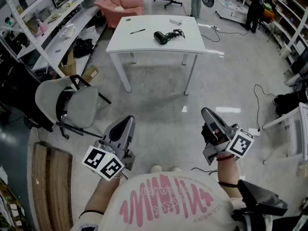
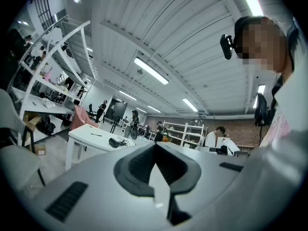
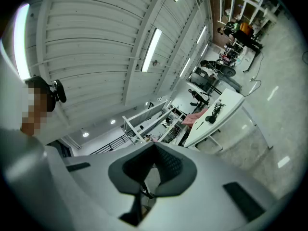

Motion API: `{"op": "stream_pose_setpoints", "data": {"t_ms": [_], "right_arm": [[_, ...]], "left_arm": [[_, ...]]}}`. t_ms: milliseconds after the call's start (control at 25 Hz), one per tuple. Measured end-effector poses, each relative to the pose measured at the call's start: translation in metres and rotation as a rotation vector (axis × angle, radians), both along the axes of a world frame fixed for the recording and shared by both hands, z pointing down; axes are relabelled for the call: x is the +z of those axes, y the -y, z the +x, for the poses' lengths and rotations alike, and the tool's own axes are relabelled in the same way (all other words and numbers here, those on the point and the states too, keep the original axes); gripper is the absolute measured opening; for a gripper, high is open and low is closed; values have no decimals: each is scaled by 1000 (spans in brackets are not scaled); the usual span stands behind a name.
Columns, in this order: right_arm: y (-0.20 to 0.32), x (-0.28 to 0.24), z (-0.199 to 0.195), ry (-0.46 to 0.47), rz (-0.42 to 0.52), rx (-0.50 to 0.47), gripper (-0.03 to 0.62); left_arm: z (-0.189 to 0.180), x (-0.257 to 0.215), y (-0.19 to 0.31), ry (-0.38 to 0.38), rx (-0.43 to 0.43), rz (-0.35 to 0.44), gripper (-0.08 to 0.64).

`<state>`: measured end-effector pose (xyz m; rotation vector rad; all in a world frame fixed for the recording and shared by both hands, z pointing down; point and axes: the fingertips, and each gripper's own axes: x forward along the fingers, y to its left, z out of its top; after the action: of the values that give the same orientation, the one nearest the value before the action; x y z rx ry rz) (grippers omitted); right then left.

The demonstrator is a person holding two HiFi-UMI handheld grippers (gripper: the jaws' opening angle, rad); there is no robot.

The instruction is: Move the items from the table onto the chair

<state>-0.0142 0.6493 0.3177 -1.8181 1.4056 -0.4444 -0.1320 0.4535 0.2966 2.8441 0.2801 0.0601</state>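
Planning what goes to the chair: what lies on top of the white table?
On the white table: a black corded device, a dark pen, a small white block near the far edge, and a tiny round item, too small to identify. Nothing covers them.

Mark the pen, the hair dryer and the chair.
pen (image 1: pixel 137 31): head view, middle of its shaft.
hair dryer (image 1: pixel 160 37): head view, its black body.
chair (image 1: pixel 83 107): head view, bare seat.
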Motion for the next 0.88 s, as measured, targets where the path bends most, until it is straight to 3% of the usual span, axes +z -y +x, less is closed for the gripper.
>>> {"op": "stream_pose_setpoints", "data": {"t_ms": [360,600,880], "right_arm": [[11,2,-3,-1,-15,-4,8],[26,-5,0,90,83,9,9],[52,-13,-1,105,128,39,9]], "left_arm": [[-3,0,16,-6,-7,-20,9],[-7,-1,35,-20,-11,-30,9],[-10,-6,65,-34,-10,7,9]]}}
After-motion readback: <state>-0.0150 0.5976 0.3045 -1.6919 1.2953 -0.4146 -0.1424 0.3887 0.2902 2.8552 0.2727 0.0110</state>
